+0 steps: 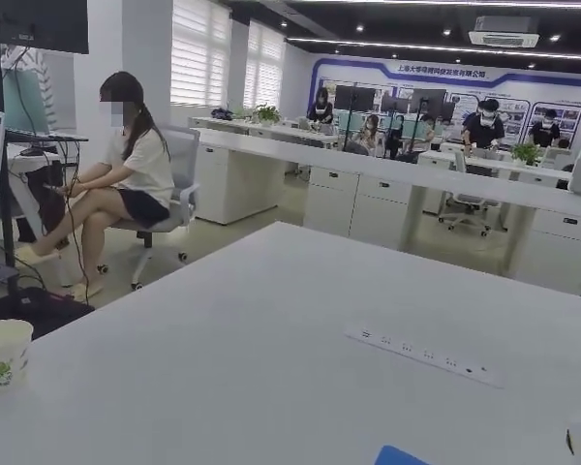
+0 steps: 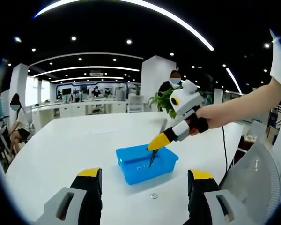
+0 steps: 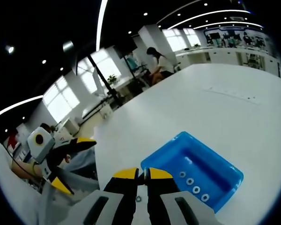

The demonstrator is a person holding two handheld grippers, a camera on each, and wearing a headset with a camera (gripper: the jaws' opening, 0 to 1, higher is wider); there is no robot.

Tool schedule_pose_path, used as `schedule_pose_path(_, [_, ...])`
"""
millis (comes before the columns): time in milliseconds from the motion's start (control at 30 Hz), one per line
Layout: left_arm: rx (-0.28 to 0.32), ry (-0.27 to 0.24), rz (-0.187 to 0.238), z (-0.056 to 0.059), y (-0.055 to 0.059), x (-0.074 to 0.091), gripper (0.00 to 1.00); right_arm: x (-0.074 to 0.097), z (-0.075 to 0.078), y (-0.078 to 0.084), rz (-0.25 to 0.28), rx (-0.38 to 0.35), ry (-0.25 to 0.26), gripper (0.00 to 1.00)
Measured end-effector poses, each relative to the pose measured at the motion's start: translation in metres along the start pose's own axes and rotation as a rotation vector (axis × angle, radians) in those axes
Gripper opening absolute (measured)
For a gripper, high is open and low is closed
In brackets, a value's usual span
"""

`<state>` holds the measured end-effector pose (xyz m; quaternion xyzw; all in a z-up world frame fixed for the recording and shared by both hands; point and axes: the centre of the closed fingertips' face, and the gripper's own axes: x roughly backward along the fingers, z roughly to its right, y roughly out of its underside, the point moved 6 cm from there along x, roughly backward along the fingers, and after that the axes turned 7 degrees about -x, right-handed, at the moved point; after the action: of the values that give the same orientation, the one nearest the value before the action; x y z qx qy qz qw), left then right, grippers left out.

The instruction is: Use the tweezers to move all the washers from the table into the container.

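Caught mid-job at the white table (image 2: 75, 145): R gripper (image 2: 158, 140) clamped shut on the tweezers (image 2: 152, 157), with tips lowered into or just above the blue plastic container (image 2: 147, 176). Couldn't tell whether a washer was pinched at the tips, too small.

Held the L gripper (image 2: 144, 174) low and just short of the container, jaws wide apart, gripping nothing.

Judged the risks as follows:
- Could skid or flick the thin, flat washer off the smooth tabletop if pinched off-centre.
- Could twist the slim tweezers in the R jaws if pressed hard against the table.
- Could shove the light container w/ a careless nudge, nothing bracing it.

Counted four washers (image 3: 193, 185) in the container via the right gripper view, lined up in a row near one wall, w/ nothing else inside.

Spotted one more washer (image 2: 153, 195) on the table just outside the container's near wall, not yet moved.

Also noted in the head view, well apart from the work: paper cup (image 1: 2, 354) and power strip (image 1: 426, 356).
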<state>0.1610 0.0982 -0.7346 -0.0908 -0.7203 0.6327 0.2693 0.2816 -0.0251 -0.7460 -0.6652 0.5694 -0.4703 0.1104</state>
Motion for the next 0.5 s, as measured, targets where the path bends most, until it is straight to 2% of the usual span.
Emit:
schedule_pose_path(200, [-0.003,-0.002,-0.006,0.000,0.001,0.000,0.75,-0.012,-0.006,0.015,-0.046,0.017,-0.019,0.04])
schedule_pose_path(500, [0.000,-0.003,-0.005,-0.001,0.001,-0.001,0.74,-0.031,-0.001,0.039,-0.123,0.019,-0.021,0.04])
